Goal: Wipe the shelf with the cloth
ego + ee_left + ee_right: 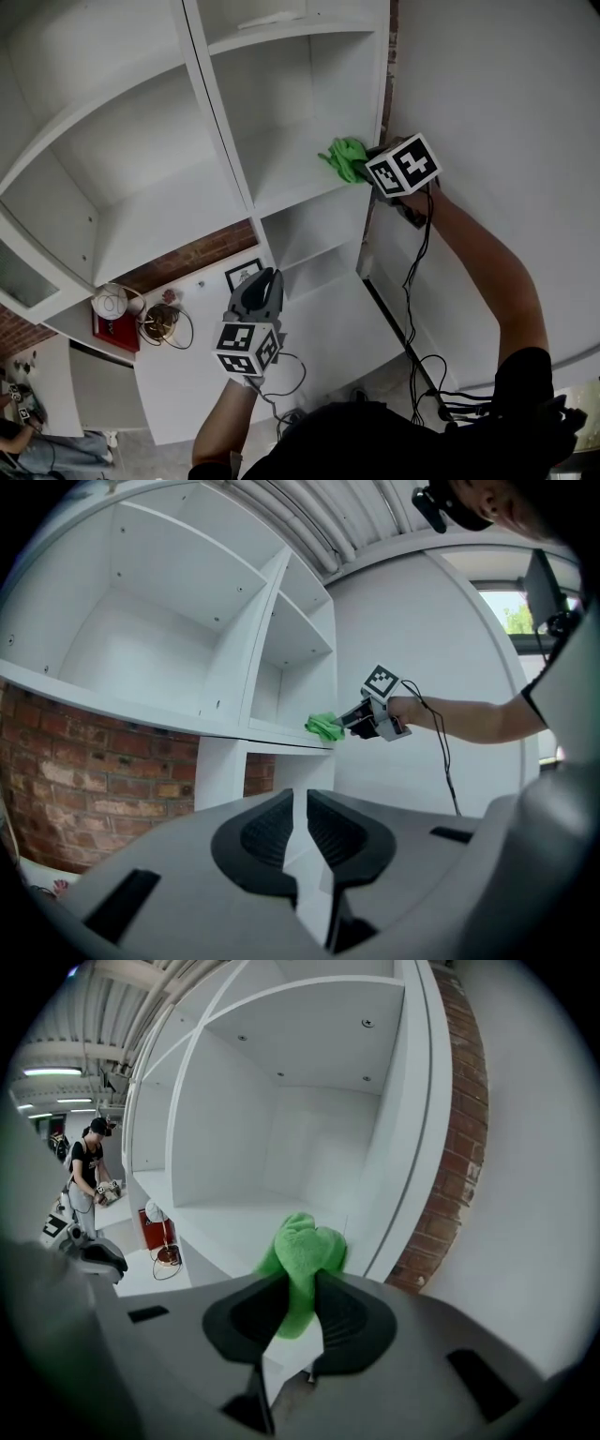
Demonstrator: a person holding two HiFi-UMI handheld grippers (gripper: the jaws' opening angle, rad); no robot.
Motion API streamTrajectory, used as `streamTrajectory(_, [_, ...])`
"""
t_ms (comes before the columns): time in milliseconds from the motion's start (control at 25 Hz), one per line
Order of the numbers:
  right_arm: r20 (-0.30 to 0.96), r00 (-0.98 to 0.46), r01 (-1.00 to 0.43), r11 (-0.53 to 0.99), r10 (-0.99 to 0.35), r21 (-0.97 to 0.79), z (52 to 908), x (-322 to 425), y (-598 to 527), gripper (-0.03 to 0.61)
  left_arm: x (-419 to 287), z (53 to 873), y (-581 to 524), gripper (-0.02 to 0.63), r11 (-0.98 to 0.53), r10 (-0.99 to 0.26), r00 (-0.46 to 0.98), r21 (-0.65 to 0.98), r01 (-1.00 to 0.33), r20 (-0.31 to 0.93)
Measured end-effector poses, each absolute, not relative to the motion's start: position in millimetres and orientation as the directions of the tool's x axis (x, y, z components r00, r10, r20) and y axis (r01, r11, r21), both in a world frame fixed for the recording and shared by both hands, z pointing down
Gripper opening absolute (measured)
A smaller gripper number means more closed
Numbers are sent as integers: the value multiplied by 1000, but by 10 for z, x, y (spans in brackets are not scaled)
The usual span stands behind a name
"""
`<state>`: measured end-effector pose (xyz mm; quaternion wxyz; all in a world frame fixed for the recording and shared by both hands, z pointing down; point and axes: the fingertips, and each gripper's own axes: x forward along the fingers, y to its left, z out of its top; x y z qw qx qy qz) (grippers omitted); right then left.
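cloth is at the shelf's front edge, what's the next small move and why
Probably slide the right tool inward, dragging the green cloth across the shelf: the cloth is clamped in the tool at the front edge, with bare board behind it.

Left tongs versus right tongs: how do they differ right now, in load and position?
Load: the right tongs are clamped on the green cloth; the left tongs are closed on nothing. Position: the right tongs are raised to the shelf, cloth at its front edge; the left tongs hang lower, away from the shelf. Both have the same dark grey build.
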<state>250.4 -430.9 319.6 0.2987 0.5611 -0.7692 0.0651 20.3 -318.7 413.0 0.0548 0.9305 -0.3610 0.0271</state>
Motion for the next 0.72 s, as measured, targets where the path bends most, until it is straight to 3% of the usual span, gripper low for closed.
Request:
streamTrajectory(280, [482,-98,-890,293,-871,348,3191,2659,-4218,78,283,4126,-3147,46,-747,-654,752,84,-660,88])
streamTrajectory(720, [323,86,-738,157,-943,656,3004,2652,-3939,78,259,4088,-3061,46,-750,-652,753,72,-658,89])
